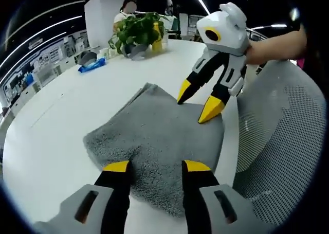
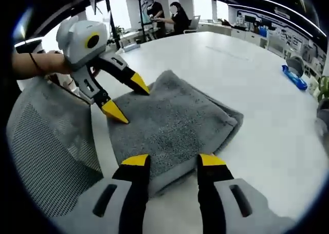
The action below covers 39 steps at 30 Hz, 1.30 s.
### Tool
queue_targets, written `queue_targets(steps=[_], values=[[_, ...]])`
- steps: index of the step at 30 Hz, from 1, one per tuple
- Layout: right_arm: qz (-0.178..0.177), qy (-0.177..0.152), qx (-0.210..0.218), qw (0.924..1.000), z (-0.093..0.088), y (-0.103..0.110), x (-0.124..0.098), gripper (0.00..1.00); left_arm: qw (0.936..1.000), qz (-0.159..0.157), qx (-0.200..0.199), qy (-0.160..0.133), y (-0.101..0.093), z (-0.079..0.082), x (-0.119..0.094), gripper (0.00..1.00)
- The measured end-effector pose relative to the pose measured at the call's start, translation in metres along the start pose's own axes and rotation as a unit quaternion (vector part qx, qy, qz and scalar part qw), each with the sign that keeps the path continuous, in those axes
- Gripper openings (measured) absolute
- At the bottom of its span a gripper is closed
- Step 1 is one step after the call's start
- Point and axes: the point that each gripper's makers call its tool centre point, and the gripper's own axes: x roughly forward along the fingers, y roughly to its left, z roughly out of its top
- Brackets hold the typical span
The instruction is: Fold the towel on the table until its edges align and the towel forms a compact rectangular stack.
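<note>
So the towel (image 1: 157,136) is a grey, fluffy terry thing, already folded over into a thick, roughly rectangular pad with layered edges showing along one side, and it sits on the white table (image 1: 61,126) right at the table's edge, next to a grey mesh chair (image 1: 280,141). Its corners look a bit rounded and the stacked edges aren't perfectly flush at the far corner. The left gripper (image 1: 157,167) hovers over the near edge of the towel with its yellow-tipped jaws spread apart, nothing between them. The right gripper (image 2: 168,160) does the same from the opposite side of the towel, jaws apart too, tips just over the towel's edge and not pinching any fabric that I can see. In each view the other gripper comes in across the towel, with a person's hand (image 1: 272,46) holding it, its yellow tips resting at or just above the towel's edge by the chair. Further from the towel, toward the far end of the table, there's a potted green plant (image 1: 136,33) in a grey pot, and near that a blue packet (image 1: 92,65) lying flat on the table. Beyond the table, a couple of people (image 2: 177,15) stand in an office space.
</note>
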Motion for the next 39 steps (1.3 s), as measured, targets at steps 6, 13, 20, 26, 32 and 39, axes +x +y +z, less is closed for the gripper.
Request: queue_targets(steps=[6,13,20,26,32,39], values=[[-0.001,-0.016,0.004,0.9999,-0.001,0.001,0.000,0.35,1.0000,-0.002,-0.001,-0.002,0.000,-0.002,0.001,0.40],[-0.001,-0.007,0.005,1.0000,0.000,-0.002,0.004,0.34,0.9999,-0.013,-0.001,0.000,0.003,-0.002,0.006,0.39],[-0.011,-0.003,0.014,0.9998,0.005,-0.014,0.008,0.32,0.9995,-0.027,-0.012,0.014,0.011,0.001,0.013,0.38],[-0.008,-0.003,0.014,0.9999,0.013,-0.032,0.013,0.32,0.9994,-0.025,-0.009,0.020,0.027,0.008,0.023,0.38],[-0.011,-0.002,0.015,0.9998,0.022,-0.050,0.020,0.32,0.9996,-0.027,-0.004,0.013,0.046,0.015,0.032,0.38],[-0.013,-0.014,0.021,0.9996,0.036,-0.070,0.030,0.32,0.9997,-0.025,0.003,0.004,0.070,0.022,0.041,0.38]])
